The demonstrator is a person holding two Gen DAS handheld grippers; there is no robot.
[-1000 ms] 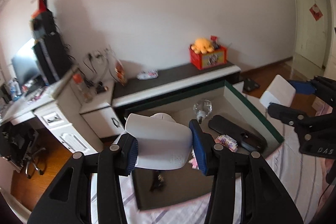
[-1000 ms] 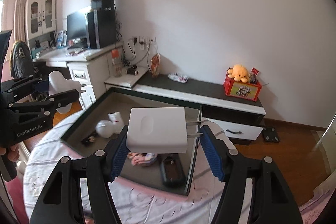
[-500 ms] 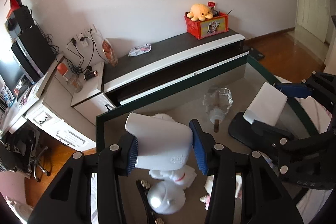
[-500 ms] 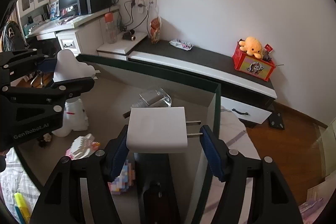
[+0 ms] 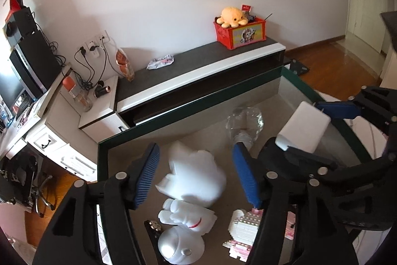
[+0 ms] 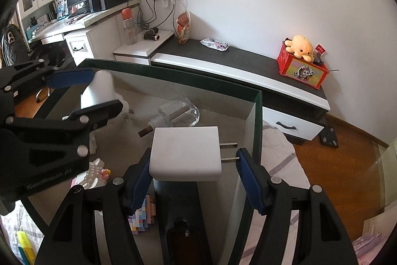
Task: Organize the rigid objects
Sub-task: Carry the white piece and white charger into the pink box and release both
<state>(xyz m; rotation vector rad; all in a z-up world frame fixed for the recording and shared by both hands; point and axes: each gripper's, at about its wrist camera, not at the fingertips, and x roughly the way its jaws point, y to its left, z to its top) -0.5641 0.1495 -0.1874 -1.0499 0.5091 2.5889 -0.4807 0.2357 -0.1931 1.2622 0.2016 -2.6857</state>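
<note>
1. Landmark: glass-walled box [image 5: 188,116] with a dark green rim, in front of a low black-and-white cabinet [image 5: 198,71].
2. Left gripper [image 5: 196,175] over the box; its jaws have just been opening. The white moulded object [image 5: 196,178] sits between the blue pads, blurred, clear of both.
3. Below that object, inside the box: a white figurine [image 5: 183,232] with a red collar, a white-and-pink brick model [image 5: 244,232], and a black clip [image 5: 153,227] beside the figurine.
4. Right gripper [image 6: 193,165] over the box's right-hand side, pinching a white wall charger [image 6: 186,153]: left pad on its body, right pad at its two prongs.
5. A clear glass bottle [image 6: 178,113] lies on its side on the box floor, beyond the charger. A black remote [image 6: 181,222] lies directly under the charger.
6. On the cabinet behind the box: a red crate [image 6: 301,72] topped by a yellow plush octopus [image 6: 299,46].
</note>
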